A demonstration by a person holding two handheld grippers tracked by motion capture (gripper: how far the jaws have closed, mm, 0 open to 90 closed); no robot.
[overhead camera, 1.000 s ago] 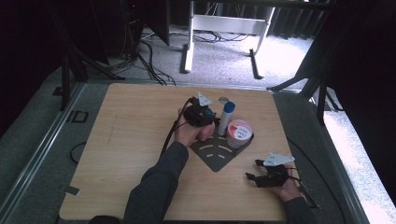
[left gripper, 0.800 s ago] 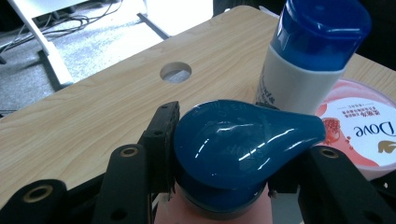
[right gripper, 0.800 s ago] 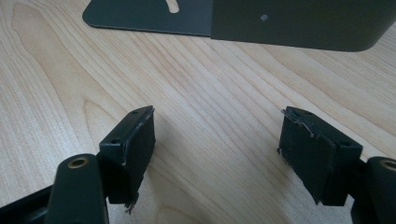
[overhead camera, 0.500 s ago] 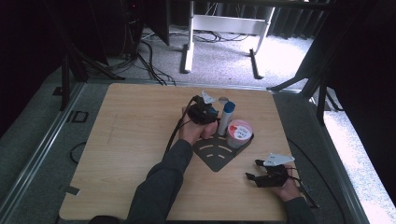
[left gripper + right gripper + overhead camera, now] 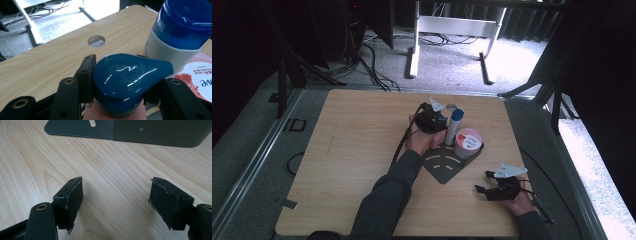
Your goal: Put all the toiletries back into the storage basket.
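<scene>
the left gripper (image 5: 117, 90) is clamping a glossy teardrop-shaped blue plastic cap (image 5: 125, 75) beside a white cylindrical bottle (image 5: 172, 47); the right gripper (image 5: 115, 202) is resting apart on the wooden table (image 5: 30, 162).

— How does the light fall?
— Daylight washes the floor (image 5: 512, 60) beyond the table (image 5: 352, 130); the edges stay dark.
— Any glare?
— Bright streaks gleam on the blue cap (image 5: 125, 75); the high view looks soft.

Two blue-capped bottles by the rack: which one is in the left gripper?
The one with the dark blue teardrop flip cap, clamped between the left gripper jaws. The other, a white bottle with a lighter blue cap, stands free behind it, beside the pink-lidded tub.
</scene>
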